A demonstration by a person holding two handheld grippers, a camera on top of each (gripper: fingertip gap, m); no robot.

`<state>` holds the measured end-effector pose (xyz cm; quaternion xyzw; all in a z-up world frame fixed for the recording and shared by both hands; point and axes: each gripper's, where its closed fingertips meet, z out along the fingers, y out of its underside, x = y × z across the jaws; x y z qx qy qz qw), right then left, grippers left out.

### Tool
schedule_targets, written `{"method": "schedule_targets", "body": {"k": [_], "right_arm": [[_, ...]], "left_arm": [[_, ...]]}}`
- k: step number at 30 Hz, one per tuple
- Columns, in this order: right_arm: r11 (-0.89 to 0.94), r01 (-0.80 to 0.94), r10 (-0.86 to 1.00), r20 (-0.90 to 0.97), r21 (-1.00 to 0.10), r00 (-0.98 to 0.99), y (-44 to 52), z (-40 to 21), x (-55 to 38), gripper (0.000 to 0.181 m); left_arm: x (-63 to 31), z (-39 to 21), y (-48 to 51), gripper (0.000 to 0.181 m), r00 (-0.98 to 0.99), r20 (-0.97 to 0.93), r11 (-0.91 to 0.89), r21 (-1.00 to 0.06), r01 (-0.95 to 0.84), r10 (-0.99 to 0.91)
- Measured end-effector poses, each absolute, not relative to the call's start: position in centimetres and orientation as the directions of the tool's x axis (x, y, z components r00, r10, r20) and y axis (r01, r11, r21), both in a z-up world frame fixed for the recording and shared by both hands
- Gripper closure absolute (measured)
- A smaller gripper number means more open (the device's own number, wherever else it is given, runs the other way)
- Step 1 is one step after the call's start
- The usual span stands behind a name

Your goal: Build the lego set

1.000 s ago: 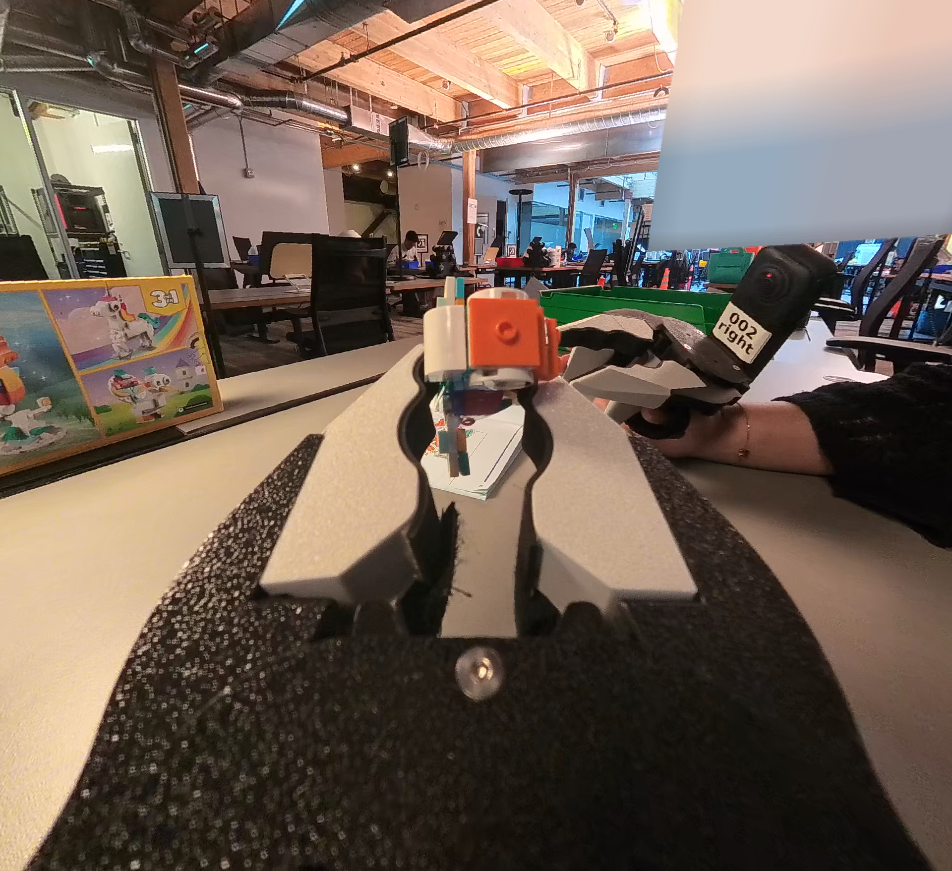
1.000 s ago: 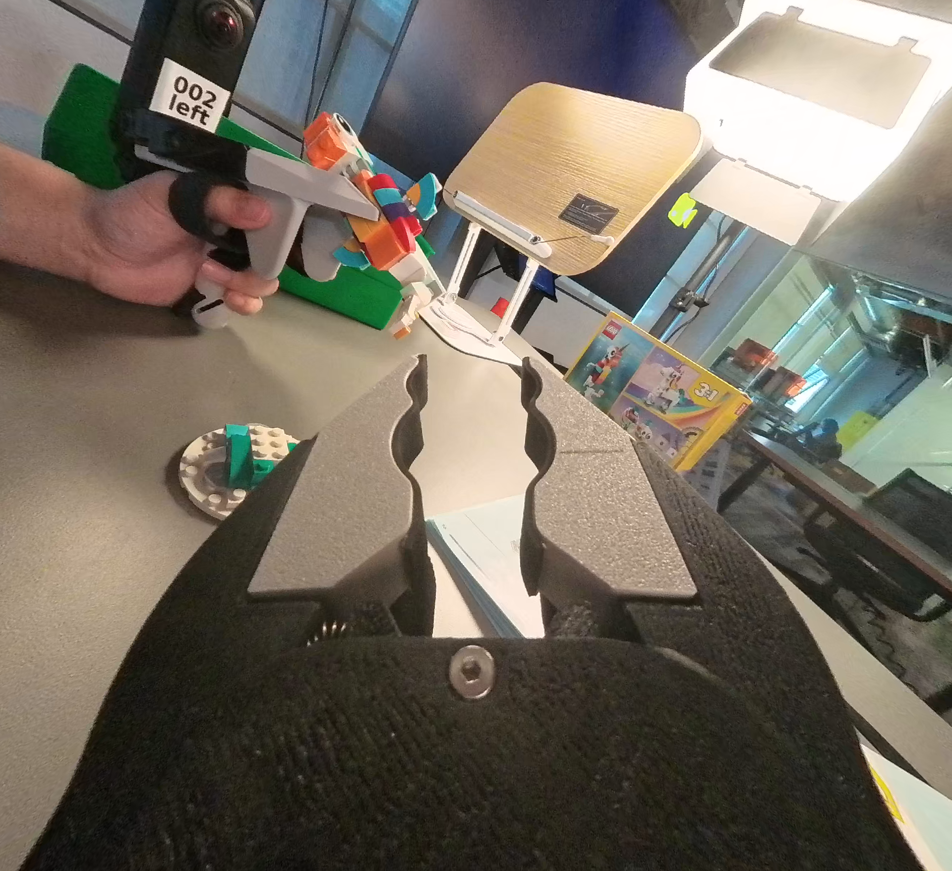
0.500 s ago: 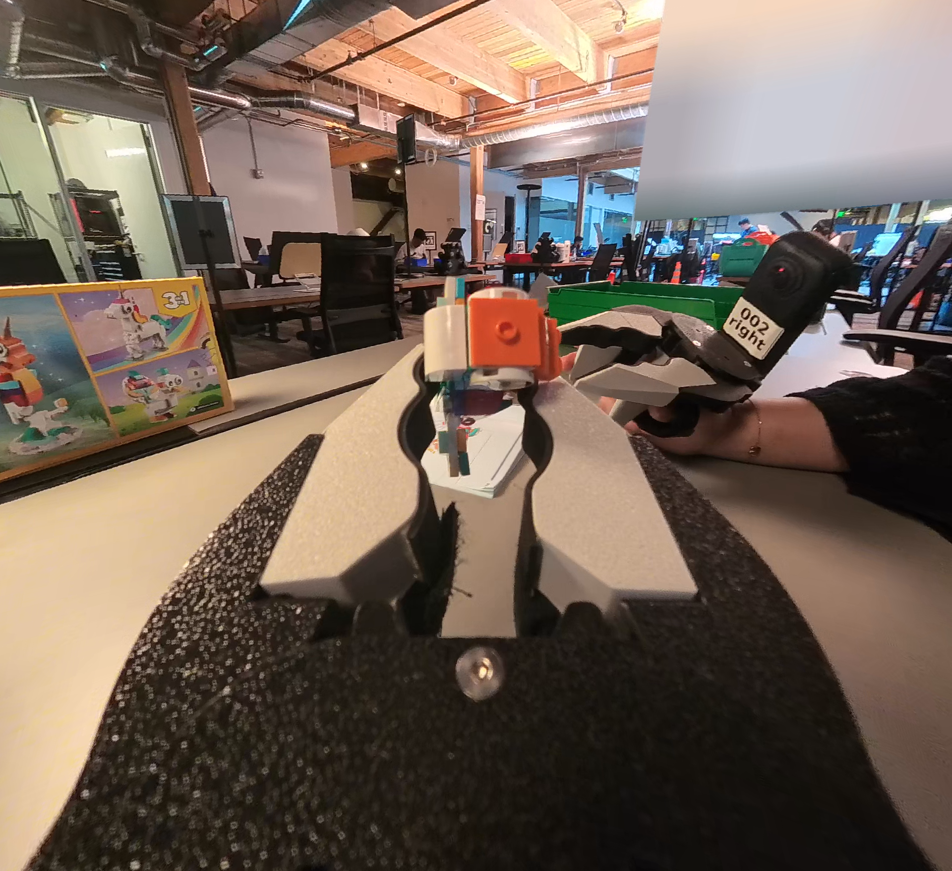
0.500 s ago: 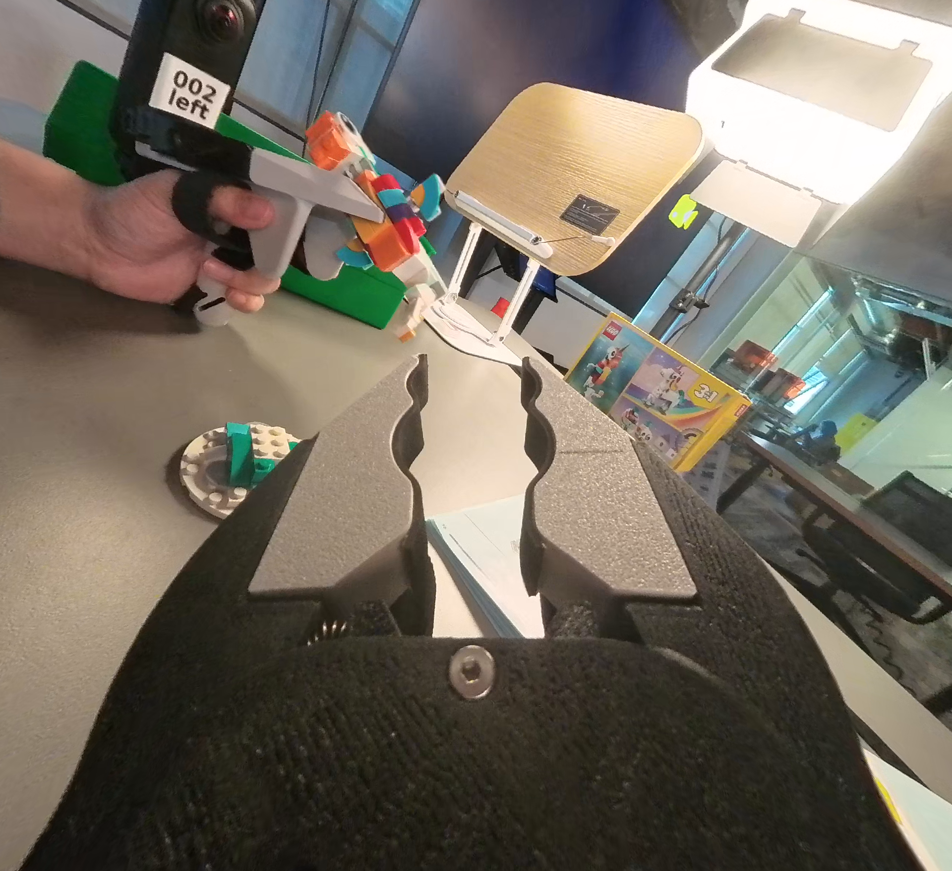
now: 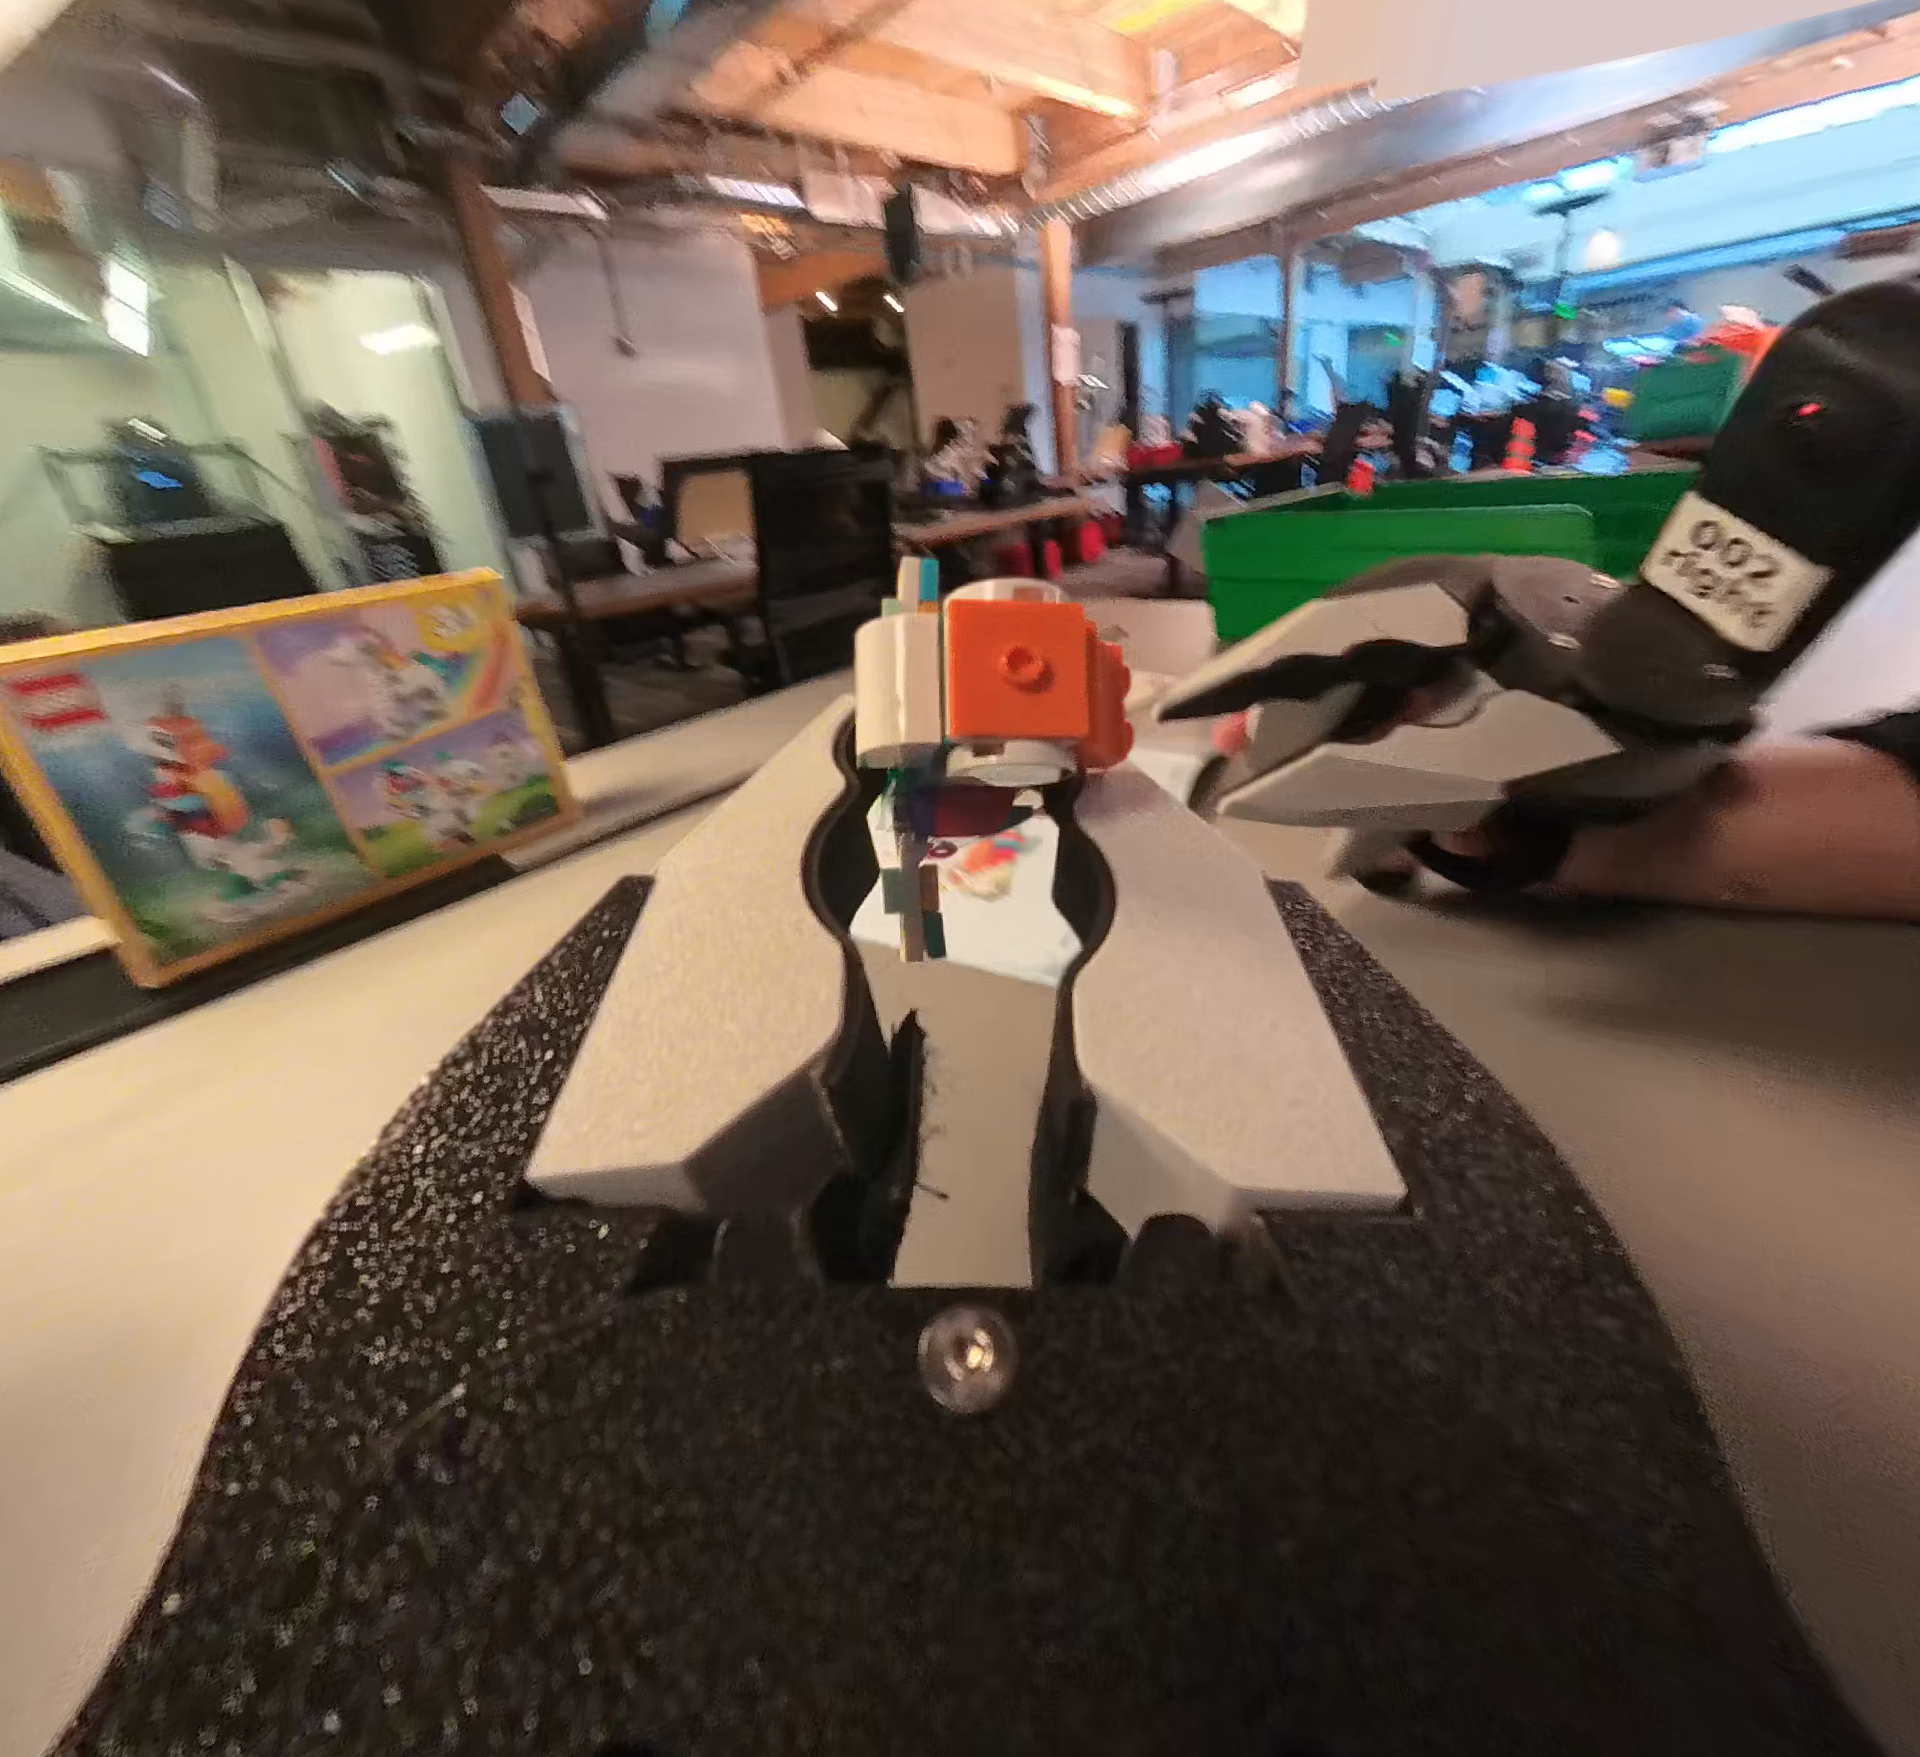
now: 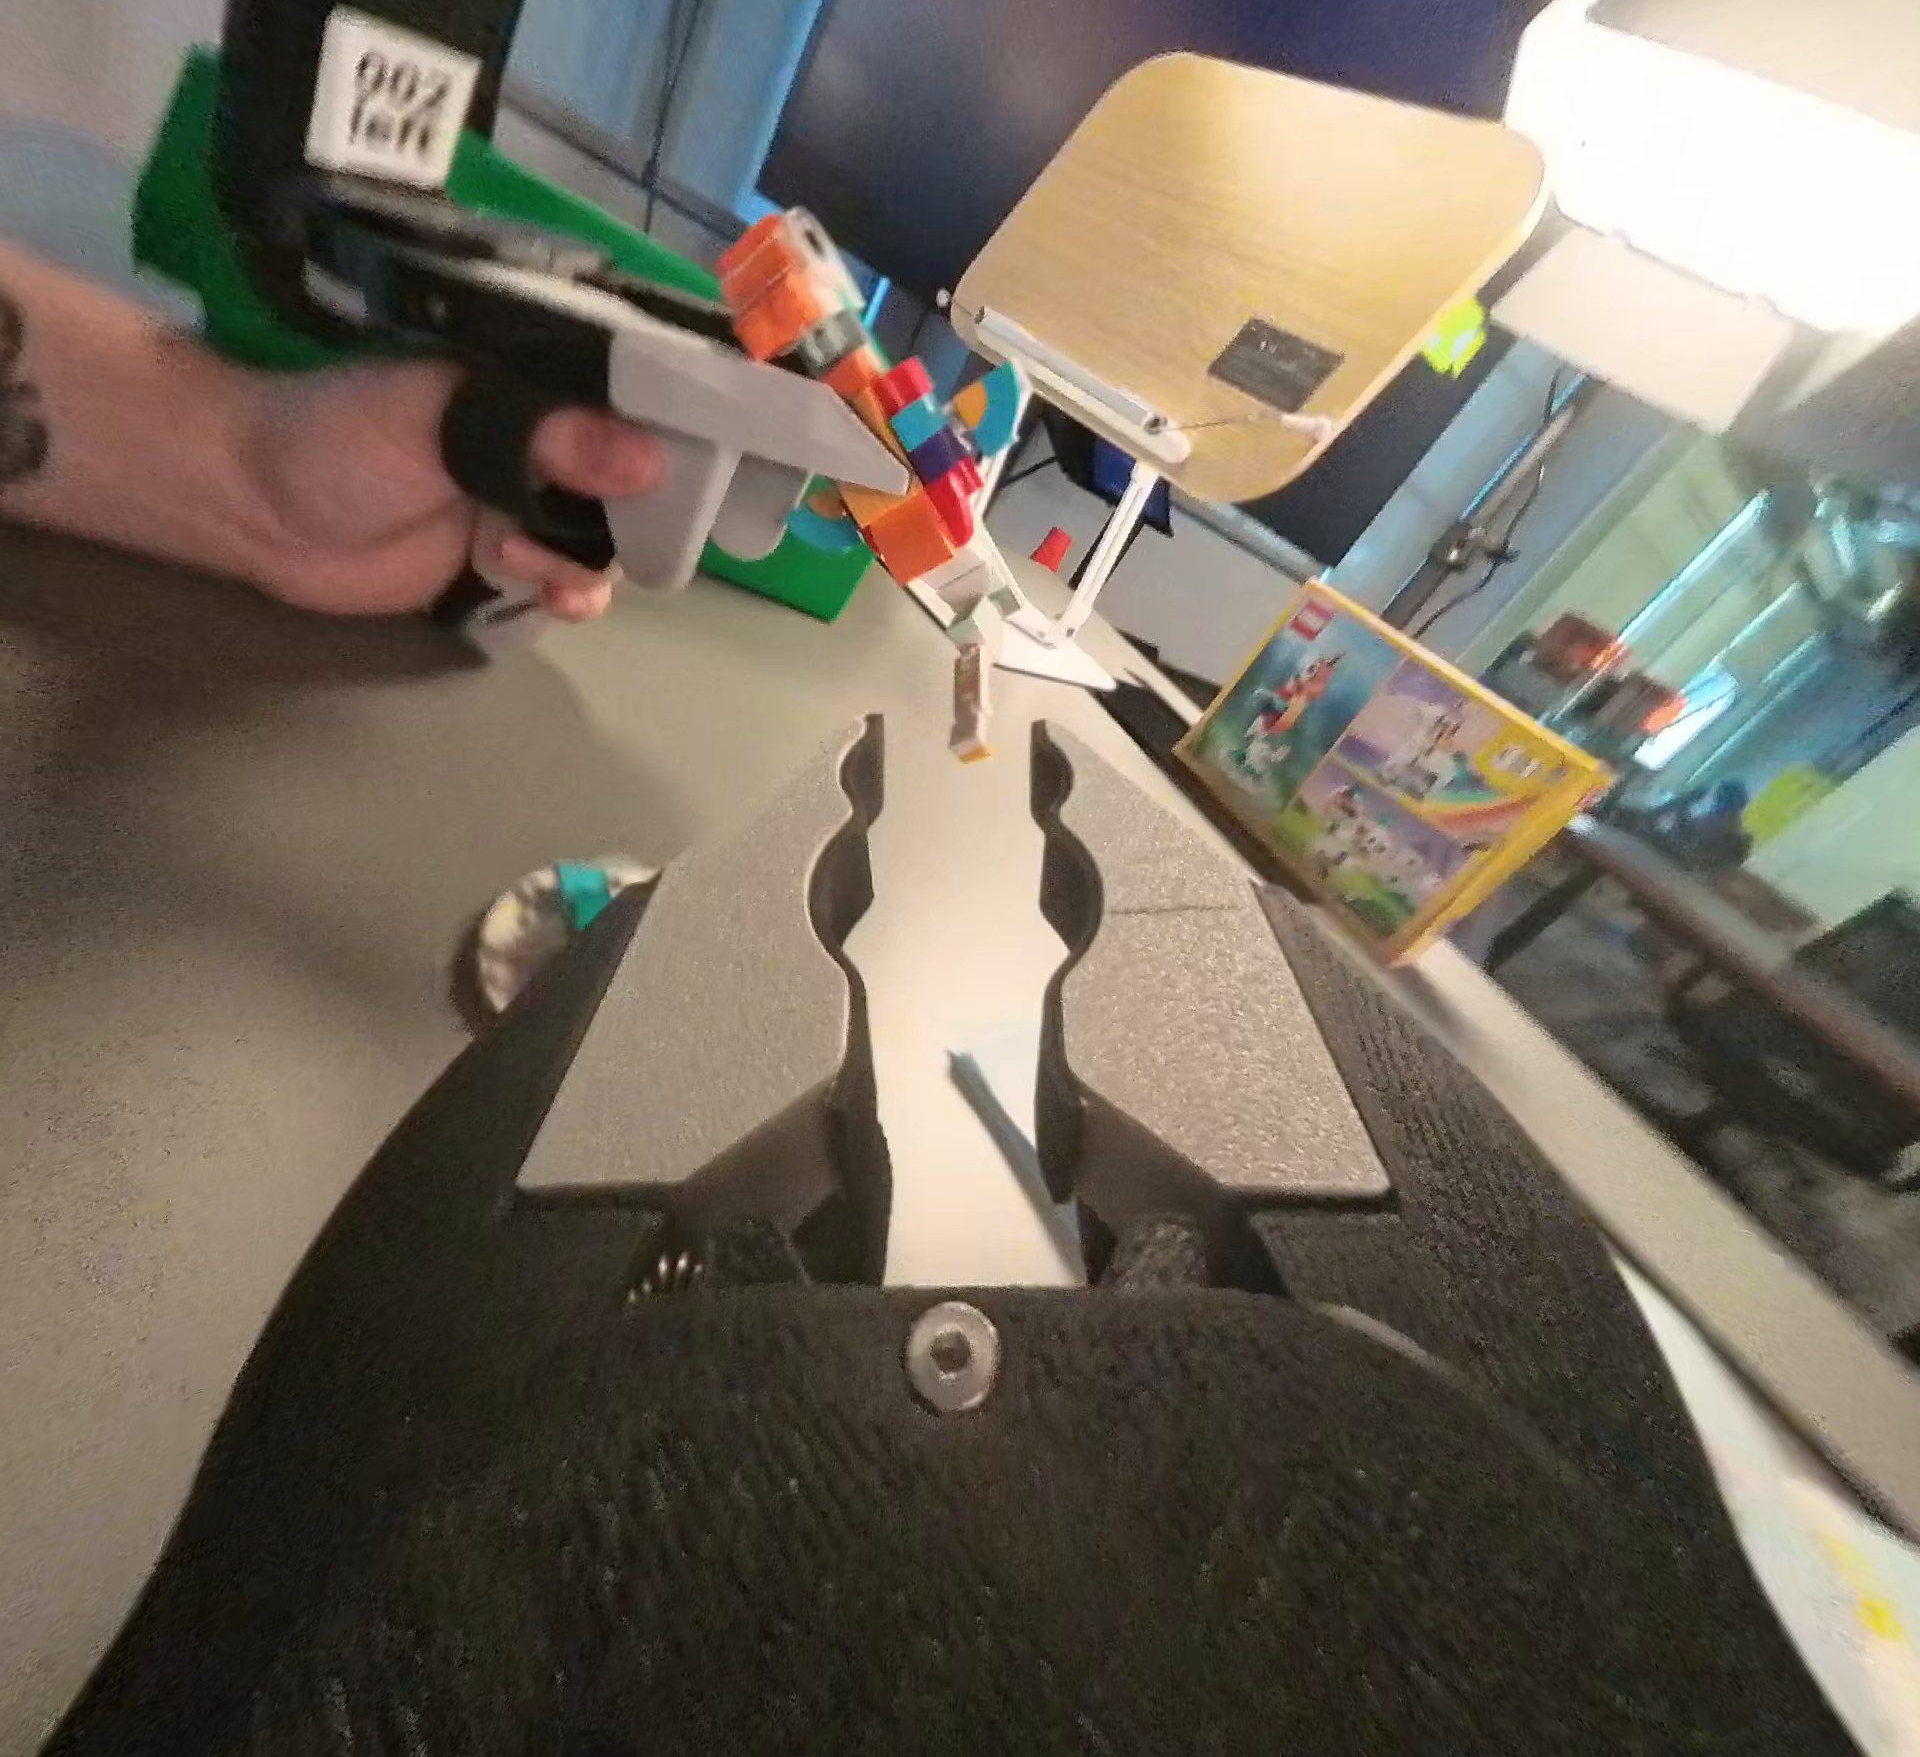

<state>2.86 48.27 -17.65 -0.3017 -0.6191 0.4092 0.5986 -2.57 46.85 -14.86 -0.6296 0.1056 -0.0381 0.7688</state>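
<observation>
My left gripper (image 5: pixel 961 762) is shut on a colourful lego figure (image 5: pixel 987 689) with an orange and white top, held above the table. In the right wrist view the same figure (image 6: pixel 904 460) hangs from the left gripper (image 6: pixel 873 471), its thin leg pointing down just ahead of my fingertips. My right gripper (image 6: pixel 956 741) is open and empty, close under the figure. It also shows in the left wrist view (image 5: pixel 1195 741), right beside the figure. A round white lego base (image 6: pixel 540 918) with a teal piece lies on the table at the left.
The lego set box (image 5: pixel 281 762) stands on the table, also in the right wrist view (image 6: pixel 1392 772). A green bin (image 5: pixel 1392 544) sits behind. A wooden stand (image 6: pixel 1236 273) is farther back. An instruction booklet (image 6: pixel 997 1125) lies under my right gripper.
Both grippers have come closer together. The figure's leg now hangs just in front of my right fingertips. Both views are blurred by motion.
</observation>
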Motion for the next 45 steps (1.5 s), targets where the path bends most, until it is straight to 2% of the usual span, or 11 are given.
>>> {"method": "schedule_targets", "body": {"k": [3, 6, 11, 24, 34, 42, 45], "right_arm": [[0.215, -0.062, 0.973, 0.220, -0.975, -0.075, 48.2, -16.9, 1.7, 0.154], [-0.033, 0.021, 0.999, -0.034, -0.999, -0.036, 48.2, -17.6, 0.3, 0.151], [-0.158, 0.013, 0.987, -0.157, -0.987, 0.015, 47.8, -17.7, -0.4, 0.158], [-0.098, -0.052, 0.993, -0.102, -0.994, 0.064, 48.0, -16.8, 0.1, 0.175], [0.024, -0.047, 0.998, 0.021, -0.999, 0.061, 46.4, -16.6, -0.3, 0.176], [0.066, -0.044, 0.996, 0.063, -0.997, 0.058, 46.5, -16.4, -0.3, 0.168], [0.228, -0.038, 0.974, 0.228, -0.973, 0.007, 46.1, -16.4, 0.0, 0.154]], "left_arm": [[-2.7, -14.1, 46.3, 0.154, 0.978, -0.148, 0.260, -0.960, -0.106, -0.145], [-2.7, -13.6, 45.9, 0.154, 0.977, -0.175, 0.289, -0.948, -0.133, -0.125], [-2.9, -13.3, 45.6, 0.153, 0.979, -0.153, 0.301, -0.948, -0.107, -0.133], [-3.0, -13.3, 45.4, 0.153, 0.981, -0.144, 0.301, -0.949, -0.100, -0.129], [-2.4, -13.8, 45.5, 0.154, 0.963, -0.256, 0.279, -0.934, -0.224, -0.081], [-1.9, -14.4, 45.7, 0.154, 0.951, -0.290, 0.249, -0.934, -0.257, -0.108], [-1.5, -14.7, 45.7, 0.154, 0.949, -0.267, 0.233, -0.946, -0.225, -0.168]]}}
